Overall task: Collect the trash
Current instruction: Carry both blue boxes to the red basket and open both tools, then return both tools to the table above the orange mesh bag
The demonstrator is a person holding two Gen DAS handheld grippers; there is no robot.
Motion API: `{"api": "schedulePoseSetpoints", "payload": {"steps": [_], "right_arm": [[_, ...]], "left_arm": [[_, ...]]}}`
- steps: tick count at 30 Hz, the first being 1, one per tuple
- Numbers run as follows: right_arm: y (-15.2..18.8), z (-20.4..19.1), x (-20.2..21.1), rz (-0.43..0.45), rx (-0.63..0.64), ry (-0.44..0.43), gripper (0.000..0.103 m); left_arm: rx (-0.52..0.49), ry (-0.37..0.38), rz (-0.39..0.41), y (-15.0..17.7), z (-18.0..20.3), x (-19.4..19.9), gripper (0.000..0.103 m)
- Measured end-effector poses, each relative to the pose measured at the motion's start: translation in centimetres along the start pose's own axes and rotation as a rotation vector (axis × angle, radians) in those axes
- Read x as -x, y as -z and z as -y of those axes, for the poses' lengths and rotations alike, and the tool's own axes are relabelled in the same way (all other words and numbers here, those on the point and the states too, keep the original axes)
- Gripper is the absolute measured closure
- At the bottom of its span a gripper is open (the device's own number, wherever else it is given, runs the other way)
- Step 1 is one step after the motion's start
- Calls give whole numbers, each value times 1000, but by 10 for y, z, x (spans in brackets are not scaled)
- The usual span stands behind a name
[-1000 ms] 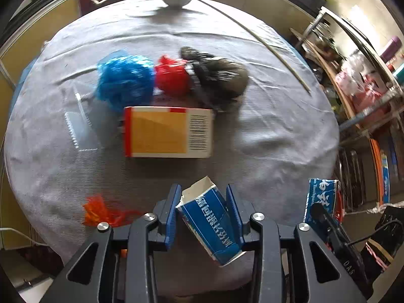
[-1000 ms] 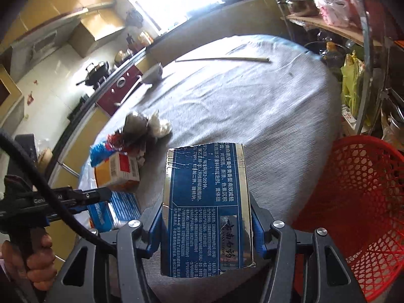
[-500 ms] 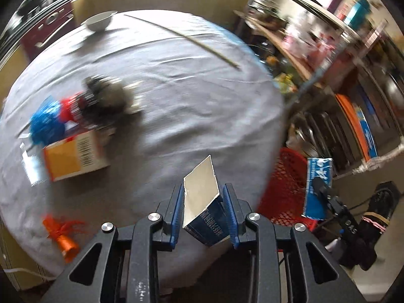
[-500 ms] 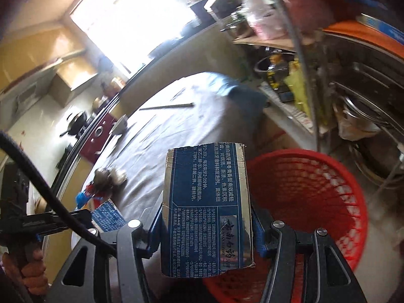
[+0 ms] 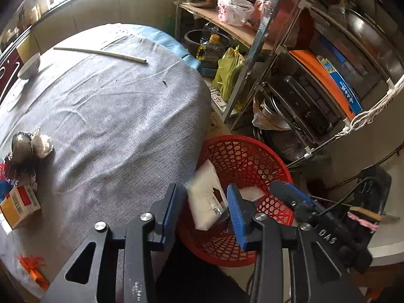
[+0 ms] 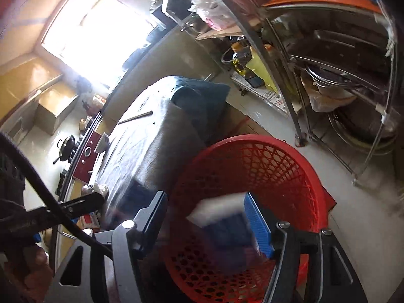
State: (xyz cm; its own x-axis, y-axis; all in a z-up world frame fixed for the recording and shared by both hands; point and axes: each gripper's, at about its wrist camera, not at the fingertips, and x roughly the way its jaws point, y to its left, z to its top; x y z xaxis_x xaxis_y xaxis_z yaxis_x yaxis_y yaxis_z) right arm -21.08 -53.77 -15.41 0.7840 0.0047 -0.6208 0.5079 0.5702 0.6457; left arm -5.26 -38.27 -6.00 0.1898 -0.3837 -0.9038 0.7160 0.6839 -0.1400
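The round table under its grey woven cloth (image 5: 121,116) fills the left wrist view from 9 to 12 o'clock, its edge dropping off just beside the red plastic lattice basket (image 5: 255,156) that stands on the floor at 5 o'clock. Behind the basket, from 12 to 3 o'clock, rises a metal wire shelving rack (image 5: 272,50) crowded with pans, a yellow plastic bag (image 5: 228,73) and an orange-and-blue flat board (image 5: 338,83). Left on the cloth are a long pale stick (image 5: 101,53) and a white ceramic bowl (image 5: 30,65) near 10 o'clock, a dark crumpled bag with a white wad (image 5: 30,144) at 9 o'clock, a yellow-and-red cardboard box (image 5: 19,205) below it, and an orange plastic scrap (image 5: 34,267) at 7 o'clock.

The left gripper (image 5: 204,210) hangs over the basket's near rim with its blue pads spread wide; a white-sided carton (image 5: 205,197) lies between them, touching neither pad clearly, already within the basket's mouth. The right gripper (image 6: 204,222) is likewise parted over the basket (image 6: 265,166) — a blurred blue-and-white carton (image 6: 224,217) sits loose in the gap, against the right pad or just beside it, I cannot tell which.

Half a second ago both grippers pinched their cartons tight, the left one above the table's edge; now both have let go and the left has swung over to the basket
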Motion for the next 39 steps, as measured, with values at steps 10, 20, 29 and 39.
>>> {"api": "schedulePoseSetpoints", "payload": {"steps": [10, 20, 29, 39], "right_arm": [[-6, -12, 13, 48, 19, -26, 36], [8, -86, 7, 10, 164, -85, 36], [47, -193, -33, -142, 371, -165, 36], [86, -293, -94, -338, 494, -288, 36]], "left_arm": [[-10, -80, 87, 35, -31, 41, 48], [165, -286, 257, 137, -148, 121, 37], [527, -355, 336, 217, -274, 166, 35], [579, -190, 283, 227, -285, 136, 35]]}}
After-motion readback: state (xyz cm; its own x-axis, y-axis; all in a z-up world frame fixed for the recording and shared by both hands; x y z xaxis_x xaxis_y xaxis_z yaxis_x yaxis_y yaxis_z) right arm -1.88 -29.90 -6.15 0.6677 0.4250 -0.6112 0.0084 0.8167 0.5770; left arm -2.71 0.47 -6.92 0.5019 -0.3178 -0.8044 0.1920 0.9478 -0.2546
